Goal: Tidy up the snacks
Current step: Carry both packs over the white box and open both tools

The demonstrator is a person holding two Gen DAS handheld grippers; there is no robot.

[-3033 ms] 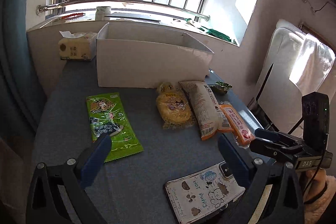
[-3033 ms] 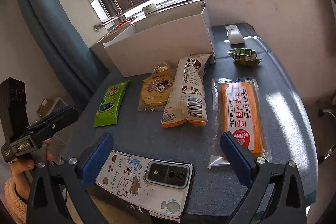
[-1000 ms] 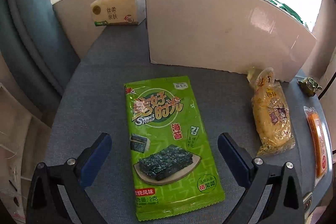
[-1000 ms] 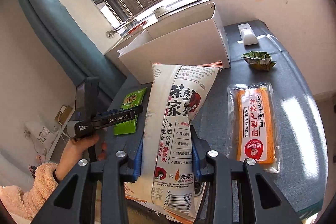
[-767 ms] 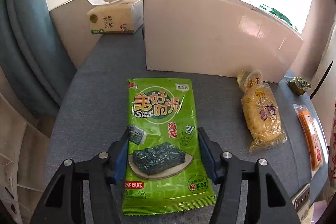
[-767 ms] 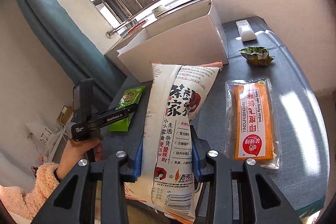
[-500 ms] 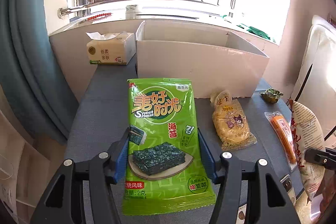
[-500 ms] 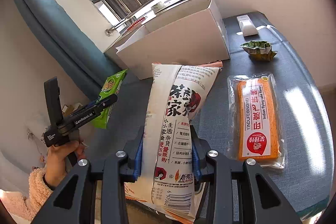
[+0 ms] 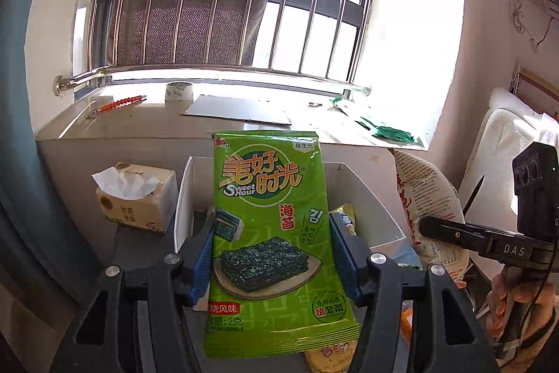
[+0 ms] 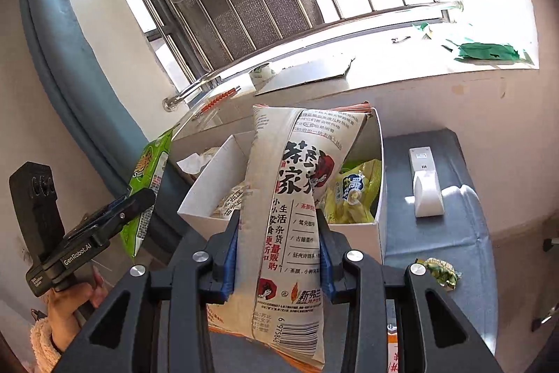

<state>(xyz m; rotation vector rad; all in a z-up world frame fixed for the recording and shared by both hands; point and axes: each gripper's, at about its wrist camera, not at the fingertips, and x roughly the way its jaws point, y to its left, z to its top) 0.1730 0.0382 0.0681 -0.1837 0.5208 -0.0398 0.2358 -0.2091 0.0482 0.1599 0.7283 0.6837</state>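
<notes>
Left gripper (image 9: 270, 254) jaws pinch the flat green foil seaweed packet (image 9: 270, 233) at its side edges; light, slippery, crushable. Right gripper (image 10: 277, 254) jaws pinch the puffy white plastic snack bag (image 10: 290, 226) mid-body above the white cardboard box (image 10: 380, 191): soft, grip gently.

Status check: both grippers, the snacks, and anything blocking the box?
Left gripper shut on green seaweed pack. Right gripper shut on white snack bag. Both held up before the white box, already part filled. Nothing blocking.

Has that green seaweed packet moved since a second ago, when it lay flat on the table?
Yes. The green seaweed packet is now clamped in the left gripper, lifted off the table and held up in front of the white box.
</notes>
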